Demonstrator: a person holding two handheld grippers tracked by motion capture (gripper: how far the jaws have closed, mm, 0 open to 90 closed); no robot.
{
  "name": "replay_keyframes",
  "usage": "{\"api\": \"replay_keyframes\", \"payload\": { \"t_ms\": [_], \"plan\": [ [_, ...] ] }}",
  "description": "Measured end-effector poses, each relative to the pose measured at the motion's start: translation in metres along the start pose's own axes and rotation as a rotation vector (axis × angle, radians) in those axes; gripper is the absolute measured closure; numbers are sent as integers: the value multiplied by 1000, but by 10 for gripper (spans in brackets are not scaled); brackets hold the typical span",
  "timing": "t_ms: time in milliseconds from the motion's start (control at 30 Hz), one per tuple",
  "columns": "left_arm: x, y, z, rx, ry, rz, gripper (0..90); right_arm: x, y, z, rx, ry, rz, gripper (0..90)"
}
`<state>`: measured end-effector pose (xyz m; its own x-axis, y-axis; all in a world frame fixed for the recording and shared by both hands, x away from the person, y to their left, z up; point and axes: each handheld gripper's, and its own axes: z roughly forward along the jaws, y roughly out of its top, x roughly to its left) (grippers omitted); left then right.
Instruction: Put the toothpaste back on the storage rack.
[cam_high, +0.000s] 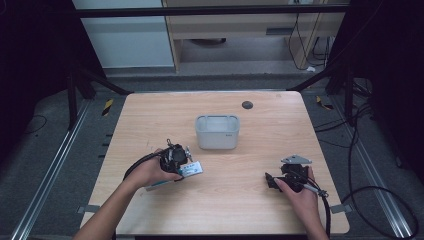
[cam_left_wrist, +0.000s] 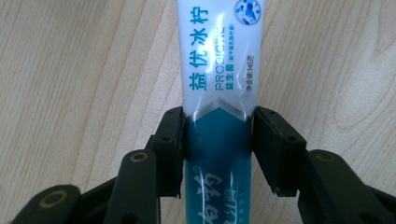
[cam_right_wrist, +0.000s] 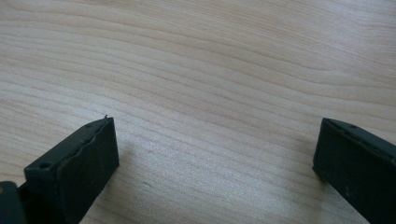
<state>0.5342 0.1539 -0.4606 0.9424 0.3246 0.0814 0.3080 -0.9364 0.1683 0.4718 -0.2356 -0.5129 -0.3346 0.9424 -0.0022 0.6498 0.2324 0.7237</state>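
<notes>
Your left hand-held gripper (cam_left_wrist: 217, 140) has its jaws pressed against both sides of the toothpaste tube (cam_left_wrist: 219, 84), which lies flat on the tabletop (cam_high: 240, 200) at near left, in front of the grey bin (cam_high: 217, 132). Your right hand-held gripper (cam_right_wrist: 215, 158) rests near right, jaws wide apart over bare wood.

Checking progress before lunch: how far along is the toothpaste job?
Done: left gripper has its jaws against both sides of the toothpaste tube. In hand: the tube lies on the table. Left: lifting it, likely into the empty bin. Right gripper is open.
</notes>
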Motion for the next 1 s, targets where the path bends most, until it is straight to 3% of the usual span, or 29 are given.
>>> {"api": "replay_keyframes", "payload": {
  "t_ms": [400,733,1000],
  "plan": [
    [2,-1,-2,-3,-14,-8,634,0,0,0,0,0,0,4],
    [2,-2,-7,-18,-22,-24,753,0,0,0,0,0,0,4],
    [2,-4,-9,-30,-21,-38,780,0,0,0,0,0,0,4]
  ]
}}
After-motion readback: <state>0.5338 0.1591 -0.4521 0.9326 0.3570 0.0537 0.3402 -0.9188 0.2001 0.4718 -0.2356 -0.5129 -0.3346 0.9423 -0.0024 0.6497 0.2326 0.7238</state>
